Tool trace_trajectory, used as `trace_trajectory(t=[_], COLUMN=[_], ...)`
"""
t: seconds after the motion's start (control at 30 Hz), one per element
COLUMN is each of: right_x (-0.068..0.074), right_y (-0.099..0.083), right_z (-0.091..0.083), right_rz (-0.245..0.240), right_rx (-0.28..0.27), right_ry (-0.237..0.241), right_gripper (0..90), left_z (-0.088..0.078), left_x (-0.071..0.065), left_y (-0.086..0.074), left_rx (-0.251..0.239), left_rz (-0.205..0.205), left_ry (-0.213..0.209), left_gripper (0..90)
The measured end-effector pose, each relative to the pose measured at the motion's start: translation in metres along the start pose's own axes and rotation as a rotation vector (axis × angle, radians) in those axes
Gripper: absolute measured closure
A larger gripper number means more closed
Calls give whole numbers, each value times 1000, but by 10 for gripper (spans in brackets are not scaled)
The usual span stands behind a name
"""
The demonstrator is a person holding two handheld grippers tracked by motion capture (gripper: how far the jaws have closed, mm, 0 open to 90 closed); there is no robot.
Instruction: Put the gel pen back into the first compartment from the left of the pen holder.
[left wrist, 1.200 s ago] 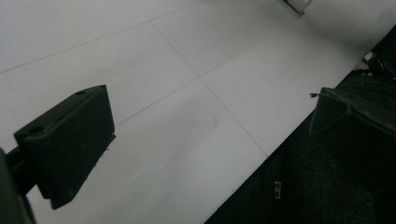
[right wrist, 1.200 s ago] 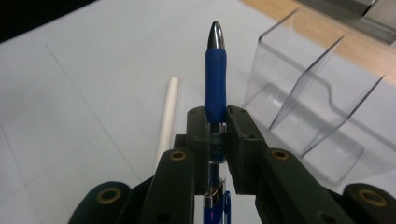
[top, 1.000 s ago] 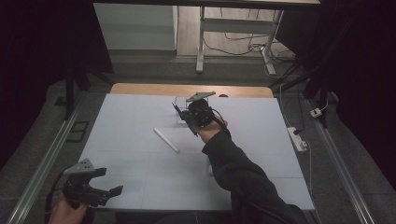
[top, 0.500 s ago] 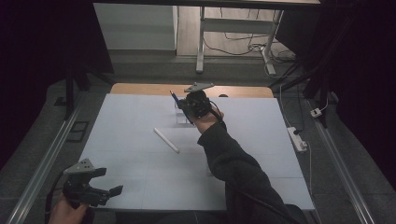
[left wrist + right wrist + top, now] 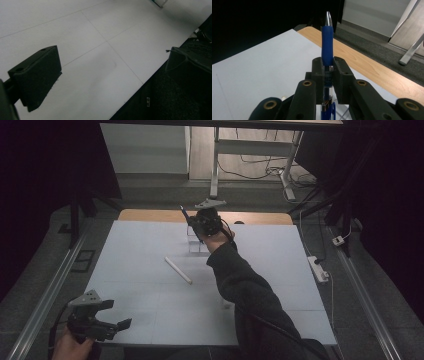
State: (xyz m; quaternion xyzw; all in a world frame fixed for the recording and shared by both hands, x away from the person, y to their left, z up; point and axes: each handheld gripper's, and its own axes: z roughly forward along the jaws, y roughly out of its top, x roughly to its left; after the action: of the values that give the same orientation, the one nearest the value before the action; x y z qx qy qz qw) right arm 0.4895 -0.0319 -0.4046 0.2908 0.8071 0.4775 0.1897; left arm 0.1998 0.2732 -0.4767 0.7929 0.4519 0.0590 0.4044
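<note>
The room is dim, and much of it falls into black on both sides of the table (image 5: pixel 150 320). The clear box (image 5: pixel 196 240) at the far middle of the white top is hard to make out: in the high view the right gripper (image 5: pixel 199 226) and the person's hand cover its upper part, leaving only faint glassy edges below. The person's sleeve (image 5: pixel 250 295) cuts across the near right of the table and runs off the bottom edge.

The pen (image 5: pixel 327 45) is clamped in the right gripper (image 5: pixel 328 67), whose jaws are pressed on its clear barrel just below the blue grip. In the right gripper view the silver tip stands up and out beyond the jaws, while the clip end disappears down between the gripper's arms. From above, the pen (image 5: pixel 186 214) slants up and left out of the gripper, over the far edge of the table, above the box.

A white stick (image 5: pixel 178 270) lies alone on the table, nearer than the box and well apart from both grippers.

The left gripper (image 5: pixel 117 325) hangs at the near left corner, partly past the table's edge, its jaws spread wide with nothing between them; the left gripper view looks between them onto bare table (image 5: pixel 100 62).
</note>
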Motion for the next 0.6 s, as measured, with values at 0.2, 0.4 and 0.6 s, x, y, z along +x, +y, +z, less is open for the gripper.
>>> trace_trajectory(t=[0.2,0.4,0.6], right_x=[-6,-11,-14], right_y=[3,6,12], right_z=[8,18,24], right_rz=[13,28,40], right_rx=[-14,-30,-49], right_ry=[-9,-23,-32], right_gripper=[793,793,793], left_z=[0,0,0], left_x=[0,1,1], left_y=[0,0,0], left_rx=[-2,-1,0], left_rz=[-1,-3,-1], left_ry=[-2,-4,-4], left_gripper=[3,3,3])
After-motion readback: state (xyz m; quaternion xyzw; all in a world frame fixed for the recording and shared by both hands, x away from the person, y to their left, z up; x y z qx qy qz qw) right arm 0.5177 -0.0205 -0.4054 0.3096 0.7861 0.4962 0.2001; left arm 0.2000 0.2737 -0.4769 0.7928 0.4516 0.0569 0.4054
